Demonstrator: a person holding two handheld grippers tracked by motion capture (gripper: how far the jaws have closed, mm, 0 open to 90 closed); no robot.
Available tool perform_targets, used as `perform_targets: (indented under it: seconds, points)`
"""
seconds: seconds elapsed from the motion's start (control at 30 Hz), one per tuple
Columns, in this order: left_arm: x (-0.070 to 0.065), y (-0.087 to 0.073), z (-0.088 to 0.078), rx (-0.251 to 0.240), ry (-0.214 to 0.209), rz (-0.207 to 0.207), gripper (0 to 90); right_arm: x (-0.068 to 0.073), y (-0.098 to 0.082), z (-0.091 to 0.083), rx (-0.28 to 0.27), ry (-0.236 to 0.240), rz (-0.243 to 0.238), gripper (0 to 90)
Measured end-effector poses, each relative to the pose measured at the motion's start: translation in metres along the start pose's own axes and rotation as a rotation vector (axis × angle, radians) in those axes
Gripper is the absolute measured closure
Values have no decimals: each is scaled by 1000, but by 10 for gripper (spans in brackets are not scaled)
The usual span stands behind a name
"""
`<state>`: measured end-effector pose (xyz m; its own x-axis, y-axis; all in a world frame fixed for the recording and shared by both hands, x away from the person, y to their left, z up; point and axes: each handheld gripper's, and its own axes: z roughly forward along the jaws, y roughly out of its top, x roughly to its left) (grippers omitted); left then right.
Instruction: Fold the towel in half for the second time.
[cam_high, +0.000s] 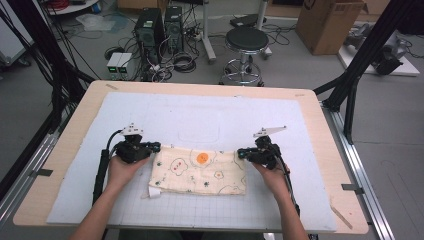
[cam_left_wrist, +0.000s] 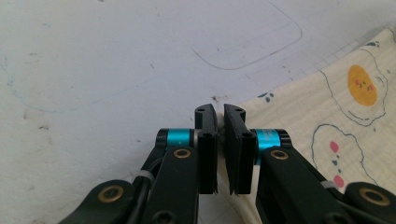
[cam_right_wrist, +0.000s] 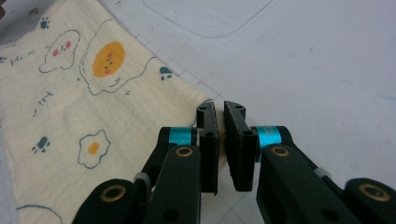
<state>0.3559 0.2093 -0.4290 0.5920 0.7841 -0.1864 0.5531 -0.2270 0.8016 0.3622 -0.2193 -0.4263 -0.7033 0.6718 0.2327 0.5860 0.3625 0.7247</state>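
The cloth (cam_high: 198, 171) lay flat on the mat (cam_high: 150, 115), near its front edge and about midway between the side edges. Its long axis ran left to right, parallel to that front edge. The left gripper (cam_high: 156, 147) was clamped on the cloth's far left corner, the jaws nearly together with fabric between them. The right gripper (cam_high: 241, 153) pinched the far right corner the same way.
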Motion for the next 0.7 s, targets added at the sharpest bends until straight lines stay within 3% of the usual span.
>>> perform_targets:
  seconds: [0.23,0.37,0.5,0.63,0.7]
  points:
    - [9,15,6,-19,18,-34,838,-7,18,6,1,-27,16,847]
    - [12,26,14,-29,22,-37,838,-22,28,7,-33,-35,73,847]
    - [21,24,20,-56,-4,-99,839,-33,30,12,-38,-53,116,847]
    - [25,20,27,-27,9,-104,839,-37,27,18,-48,-39,142,847]
    - [26,20,25,-32,-4,-111,839,-36,26,21,-35,-42,143,847]
